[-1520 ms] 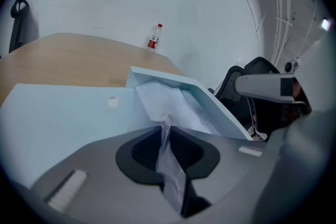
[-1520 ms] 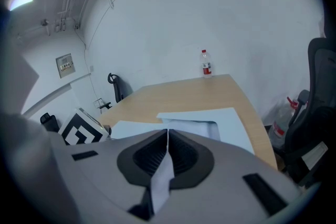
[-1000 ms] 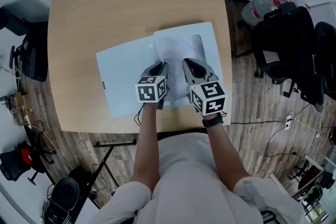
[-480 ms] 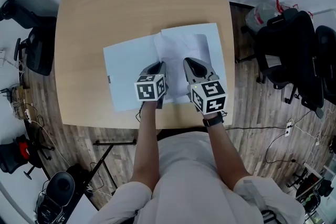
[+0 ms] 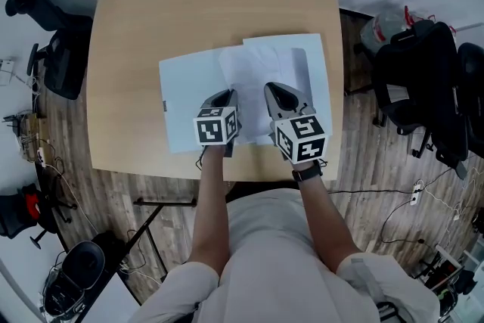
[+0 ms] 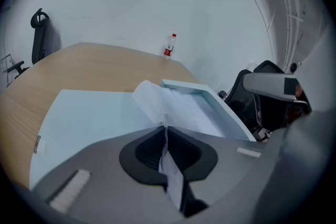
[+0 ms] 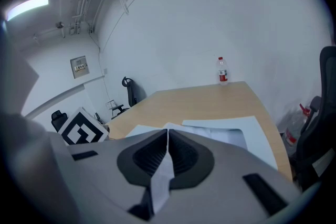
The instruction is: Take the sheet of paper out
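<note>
A light blue folder (image 5: 185,102) lies open on the wooden table (image 5: 189,4). A white sheet of paper (image 5: 253,76) rises from its right half, creased and bowed. My left gripper (image 5: 231,94) is shut on the sheet's near edge, and the paper (image 6: 173,107) runs out from between its pads. My right gripper (image 5: 273,91) is shut on the same edge a little to the right, with a strip of the sheet (image 7: 164,165) showing between its pads. The folder's right half (image 7: 247,131) lies just beyond it.
A small water bottle (image 6: 169,45) stands at the table's far edge. Black office chairs (image 5: 423,79) stand to the right of the table and another (image 5: 53,49) to the left. The table's near edge (image 5: 227,174) is close under both hands.
The sheet has come up and shifted left, so its creased left edge now hangs over the folder's left half. Both grippers have lifted slightly with it.
</note>
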Demonstrator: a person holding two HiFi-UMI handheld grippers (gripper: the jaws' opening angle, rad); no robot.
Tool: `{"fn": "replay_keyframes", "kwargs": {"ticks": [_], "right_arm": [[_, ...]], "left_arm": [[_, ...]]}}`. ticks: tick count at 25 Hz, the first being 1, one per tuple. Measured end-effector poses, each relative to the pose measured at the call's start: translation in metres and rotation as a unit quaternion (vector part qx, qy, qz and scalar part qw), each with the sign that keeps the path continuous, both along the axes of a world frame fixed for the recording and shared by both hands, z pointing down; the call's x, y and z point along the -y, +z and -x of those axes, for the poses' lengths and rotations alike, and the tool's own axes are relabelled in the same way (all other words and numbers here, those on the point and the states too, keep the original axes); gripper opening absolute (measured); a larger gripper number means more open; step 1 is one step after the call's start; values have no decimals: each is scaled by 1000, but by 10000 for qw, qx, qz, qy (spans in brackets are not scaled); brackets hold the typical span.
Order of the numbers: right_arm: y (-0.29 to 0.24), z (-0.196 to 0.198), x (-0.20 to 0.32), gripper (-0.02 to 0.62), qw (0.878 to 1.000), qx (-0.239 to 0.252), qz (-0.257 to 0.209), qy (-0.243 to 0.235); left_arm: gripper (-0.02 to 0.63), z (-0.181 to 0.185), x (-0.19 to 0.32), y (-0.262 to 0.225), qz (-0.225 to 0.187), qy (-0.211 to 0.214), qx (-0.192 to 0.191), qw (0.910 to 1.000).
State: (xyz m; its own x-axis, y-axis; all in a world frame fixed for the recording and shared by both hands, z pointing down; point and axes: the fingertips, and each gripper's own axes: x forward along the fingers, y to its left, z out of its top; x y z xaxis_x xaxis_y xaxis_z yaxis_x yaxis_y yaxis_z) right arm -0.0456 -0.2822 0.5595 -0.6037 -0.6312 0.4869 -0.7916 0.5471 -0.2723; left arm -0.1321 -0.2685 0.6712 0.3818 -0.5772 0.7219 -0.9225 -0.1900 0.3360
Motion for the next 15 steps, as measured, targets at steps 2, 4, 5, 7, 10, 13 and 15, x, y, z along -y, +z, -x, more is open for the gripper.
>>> {"fn": "replay_keyframes", "kwargs": {"ticks": [2,4,5,7,10,13,15], "right_arm": [[-2,2,-1,15,10000,50,1,-6],[-4,3,-3,15,10000,72,-16,-21],[-5,5,-4,15,10000,78,-27,-33],[-7,6,-7,15,9999,95,-48,-53],[-10,8,-11,15,9999,122,-77,-82],[-13,10,-14,15,9998,148,-119,-108],[-15,11,-17,15,9997,165,-142,-117]], "left_arm": [[21,3,-2,-2,-10,-13,25,10000],[21,7,-4,-4,-33,-50,48,10000],[21,10,-6,-6,-46,-73,61,9999],[21,13,-8,-10,-79,-113,80,9999],[21,17,-12,-16,-168,-154,104,9997],[21,21,-14,-22,-256,-207,159,9993],[21,24,-16,-26,-301,-240,194,9991]]}}
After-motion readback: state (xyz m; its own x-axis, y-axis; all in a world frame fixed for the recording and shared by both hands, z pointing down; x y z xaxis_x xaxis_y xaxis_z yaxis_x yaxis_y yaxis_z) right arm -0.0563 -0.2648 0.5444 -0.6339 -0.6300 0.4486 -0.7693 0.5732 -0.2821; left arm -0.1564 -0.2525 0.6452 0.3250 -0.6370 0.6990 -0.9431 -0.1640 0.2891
